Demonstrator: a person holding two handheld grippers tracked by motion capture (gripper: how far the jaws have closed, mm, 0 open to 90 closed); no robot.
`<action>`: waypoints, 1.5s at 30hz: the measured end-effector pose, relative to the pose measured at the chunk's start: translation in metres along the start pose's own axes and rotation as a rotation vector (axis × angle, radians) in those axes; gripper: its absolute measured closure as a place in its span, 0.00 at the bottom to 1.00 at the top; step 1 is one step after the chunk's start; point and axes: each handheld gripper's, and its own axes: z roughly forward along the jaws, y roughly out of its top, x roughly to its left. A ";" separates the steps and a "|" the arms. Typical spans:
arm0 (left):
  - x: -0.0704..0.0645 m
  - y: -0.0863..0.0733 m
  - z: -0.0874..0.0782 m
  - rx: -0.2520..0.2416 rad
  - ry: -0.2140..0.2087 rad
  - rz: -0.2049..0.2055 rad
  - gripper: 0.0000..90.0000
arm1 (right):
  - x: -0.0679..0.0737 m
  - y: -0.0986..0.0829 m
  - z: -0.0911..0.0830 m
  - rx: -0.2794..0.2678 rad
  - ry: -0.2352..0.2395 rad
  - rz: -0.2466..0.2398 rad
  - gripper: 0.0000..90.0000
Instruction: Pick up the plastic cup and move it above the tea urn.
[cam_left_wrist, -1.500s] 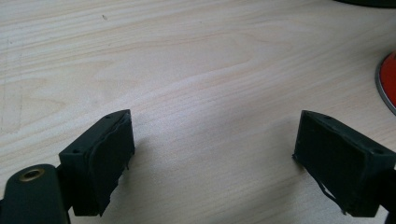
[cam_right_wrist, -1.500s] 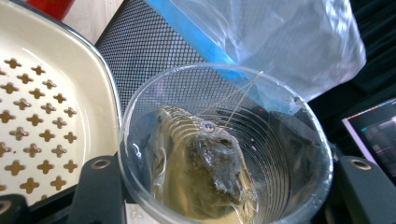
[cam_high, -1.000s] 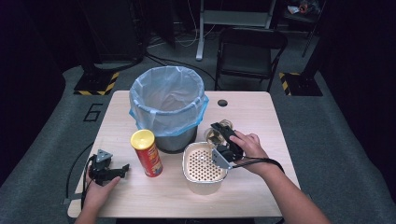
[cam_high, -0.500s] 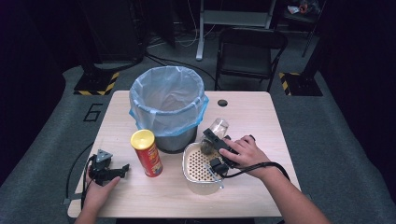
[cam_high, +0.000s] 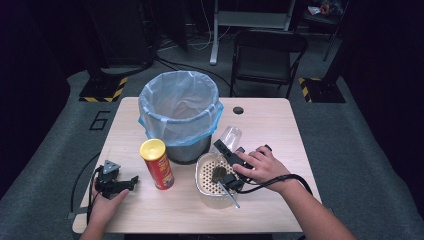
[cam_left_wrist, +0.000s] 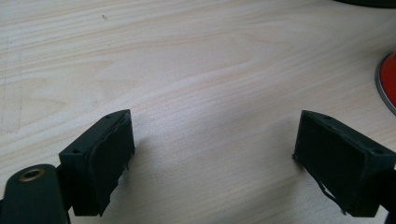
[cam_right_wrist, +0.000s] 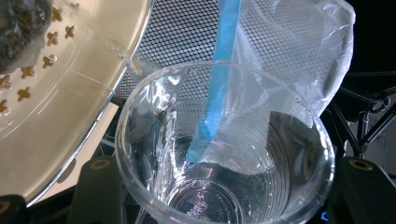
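Right gripper (cam_high: 226, 149) clamps clear cup (cam_right_wrist: 224, 149) beside strainer (cam_right_wrist: 56, 116).

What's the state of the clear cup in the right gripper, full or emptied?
Emptied, apparently. The clear cup lies tipped on its side in the right gripper, nothing visible inside; a dark clump sits in the strainer.

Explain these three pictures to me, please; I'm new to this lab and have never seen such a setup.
A person sits at a wooden table with a hand-held two-jaw gripper in each hand. One camera looks down from above; one rides on each gripper. The left gripper rests on the table, jaws open, holding nothing. The right gripper is clamped on a clear plastic cup, tipped over a perforated strainer bowl with a dark clump inside. Also on the table: a bin with a blue liner and a red chip can.
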 end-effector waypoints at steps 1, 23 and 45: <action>0.000 0.000 0.000 0.000 0.000 0.001 0.13 | 0.000 0.000 0.000 -0.002 -0.004 -0.005 0.41; 0.000 0.000 0.000 0.000 0.001 0.000 0.13 | -0.006 0.001 -0.003 -0.016 0.020 -0.022 0.40; 0.000 0.000 0.000 0.001 0.000 0.000 0.13 | -0.004 0.001 -0.003 0.001 -0.003 -0.010 0.40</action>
